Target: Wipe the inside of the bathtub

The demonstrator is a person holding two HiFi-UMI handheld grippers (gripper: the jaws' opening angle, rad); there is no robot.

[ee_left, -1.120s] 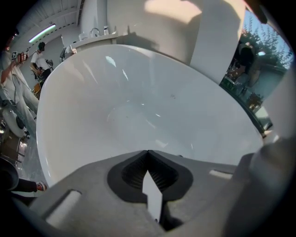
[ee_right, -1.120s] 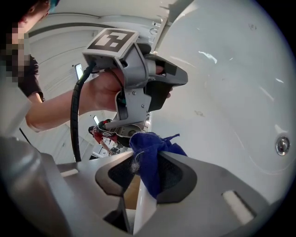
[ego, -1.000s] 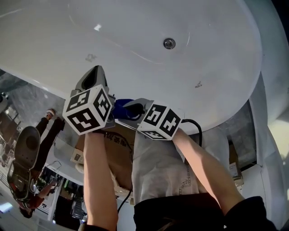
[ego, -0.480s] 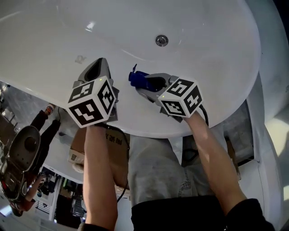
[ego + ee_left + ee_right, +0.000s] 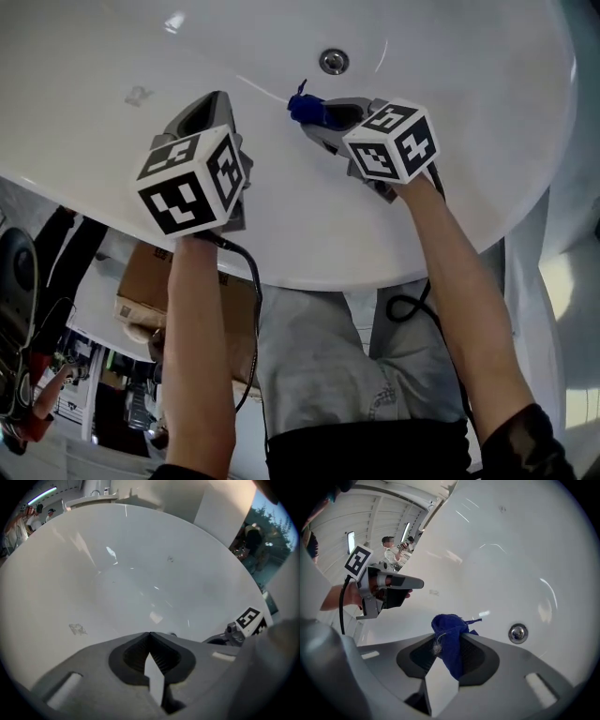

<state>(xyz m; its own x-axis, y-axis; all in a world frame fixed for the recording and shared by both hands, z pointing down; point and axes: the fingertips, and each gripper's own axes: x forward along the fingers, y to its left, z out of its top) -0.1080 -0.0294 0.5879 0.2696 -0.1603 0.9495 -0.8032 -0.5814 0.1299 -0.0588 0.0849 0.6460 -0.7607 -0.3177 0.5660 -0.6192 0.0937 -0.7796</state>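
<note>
A blue cloth [image 5: 449, 639] is pinched tight in the right tool [image 5: 319, 114], near the drain [image 5: 333, 62], so the bathtub [image 5: 459, 122] beneath can be wiped, while the left tool [image 5: 150, 639] is held alongside, closed and empty.

Everything here sits around the white bathtub [image 5: 309, 272]. Under its near rim stands a brown cardboard box [image 5: 150, 281] with a printed label, and just beside that is a white tabletop [image 5: 98, 314]. Pale floor [image 5: 574, 281] shows past the tub's right end. Beyond the far rim rises a plain white wall [image 5: 225, 517], with a bluish window [image 5: 274, 531] showing trees to its right. Further off beyond the rim a green strip light [image 5: 42, 495] glows. White ribbed panels [image 5: 370, 517] above the tub's side carry a bright rectangular pane [image 5: 350, 542].
</note>
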